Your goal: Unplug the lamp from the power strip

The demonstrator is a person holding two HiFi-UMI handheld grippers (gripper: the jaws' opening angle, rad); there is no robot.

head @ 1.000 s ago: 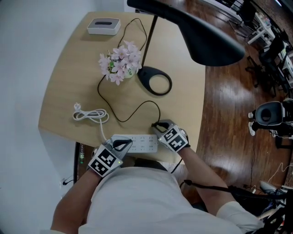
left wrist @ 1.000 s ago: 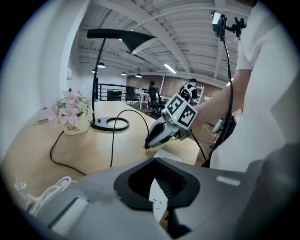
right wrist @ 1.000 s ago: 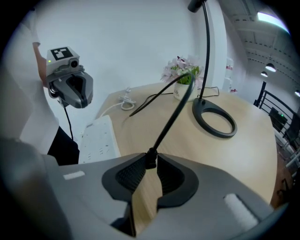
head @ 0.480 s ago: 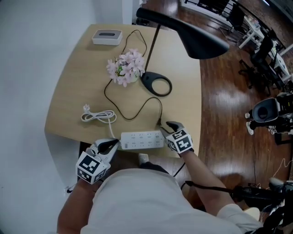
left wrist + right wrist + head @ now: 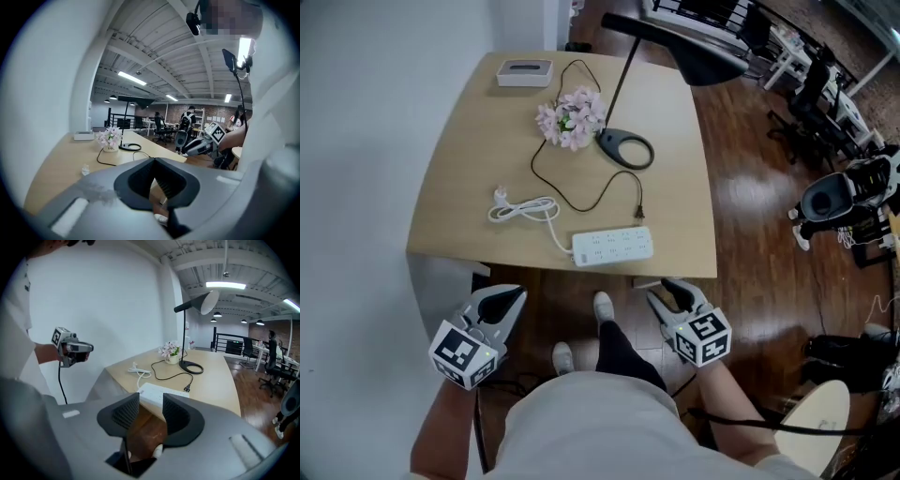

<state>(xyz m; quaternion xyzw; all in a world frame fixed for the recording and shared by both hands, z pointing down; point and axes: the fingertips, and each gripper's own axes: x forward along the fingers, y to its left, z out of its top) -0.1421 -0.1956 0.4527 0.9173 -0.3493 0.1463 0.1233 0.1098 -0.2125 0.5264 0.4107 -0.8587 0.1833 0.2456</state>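
The white power strip (image 5: 614,247) lies near the table's front edge. The lamp's black plug (image 5: 639,212) rests on the tabletop just behind the strip's right end, out of any socket. Its cord runs back to the black lamp base (image 5: 625,148). Both grippers hang in front of the table, below its edge. My right gripper (image 5: 675,298) is open and empty; in the right gripper view the strip (image 5: 161,393) shows beyond its parted pads. My left gripper (image 5: 500,302) holds nothing, and its jaw tips appear to meet.
A vase of pink flowers (image 5: 572,117), a white box (image 5: 525,72) and the strip's coiled white cord (image 5: 522,208) sit on the wooden table (image 5: 450,187). The person's shoes (image 5: 602,305) stand on the floor. Office chairs (image 5: 806,84) and equipment (image 5: 830,202) fill the right side.
The right gripper opened and let go of the plug, which now lies free on the table. Both grippers drew back from the strip as the person stepped away from the table.
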